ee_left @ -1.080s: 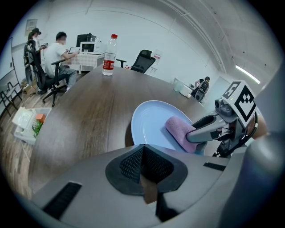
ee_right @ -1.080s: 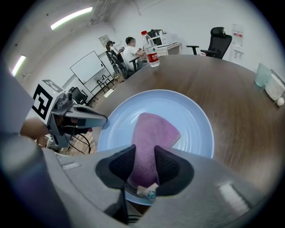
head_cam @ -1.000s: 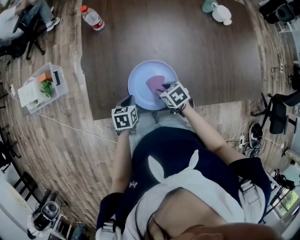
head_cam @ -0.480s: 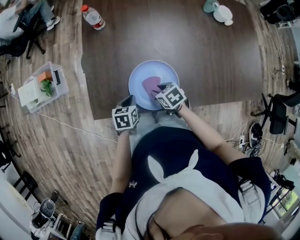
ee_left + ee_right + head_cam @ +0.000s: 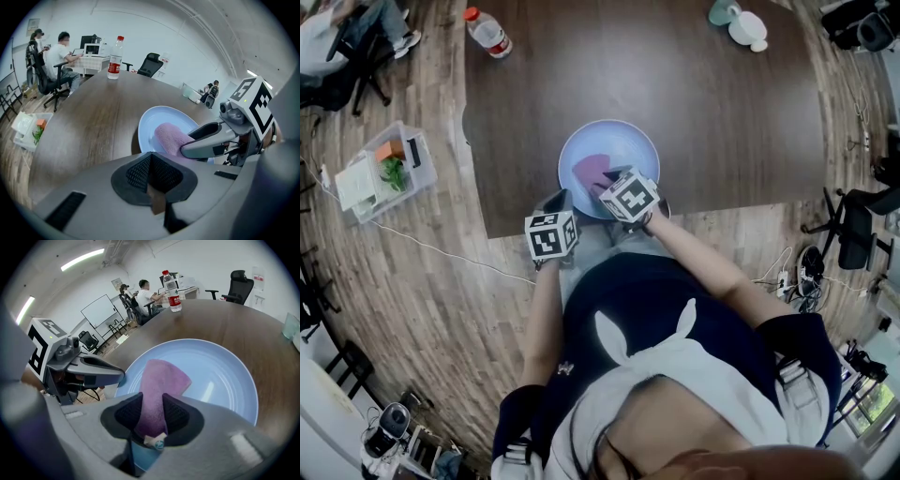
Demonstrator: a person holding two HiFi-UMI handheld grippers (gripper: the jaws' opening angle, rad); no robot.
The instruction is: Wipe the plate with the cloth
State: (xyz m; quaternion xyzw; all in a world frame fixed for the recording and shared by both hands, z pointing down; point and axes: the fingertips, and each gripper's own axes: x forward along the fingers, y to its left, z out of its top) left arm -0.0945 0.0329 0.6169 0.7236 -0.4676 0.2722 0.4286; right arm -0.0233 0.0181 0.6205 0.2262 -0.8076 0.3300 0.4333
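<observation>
As the cloth has travelled leftward across the plate over the last second, entries run left to right in the head view.

1. clear bin (image 5: 386,171): on the floor, well apart from the table (image 5: 722,112); holds orange and green items. Not part of the task.
2. water bottle (image 5: 486,34): red cap, upright near the table's far left corner. Untouched.
3. left gripper (image 5: 150,159): at the table's near edge, just beside the plate's near-left rim. Jaws together, nothing between them. Position unchanged; whether its tip touches the rim cannot be told.
4. plate (image 5: 633,141): pale blue, flat on the table close to the near edge. Has not shifted.
5. cloth (image 5: 587,171): pink, lying on the plate's left half, its near end pinched by the right gripper. A second ago it lay at the plate's centre; half a second ago, partway across.
6. right gripper (image 5: 151,404): over the plate's near rim, jaws clamped on the cloth's tail. It has swung left with the cloth.
7. teal cup (image 5: 720,11) and white vessel (image 5: 748,28): far right of the table. Idle.

Assessment: a wiping stroke appears under way, centre to left. The plate's right half and far rim carry no cloth now, so the wipe is likely only partly done and further passes seem needed.
</observation>
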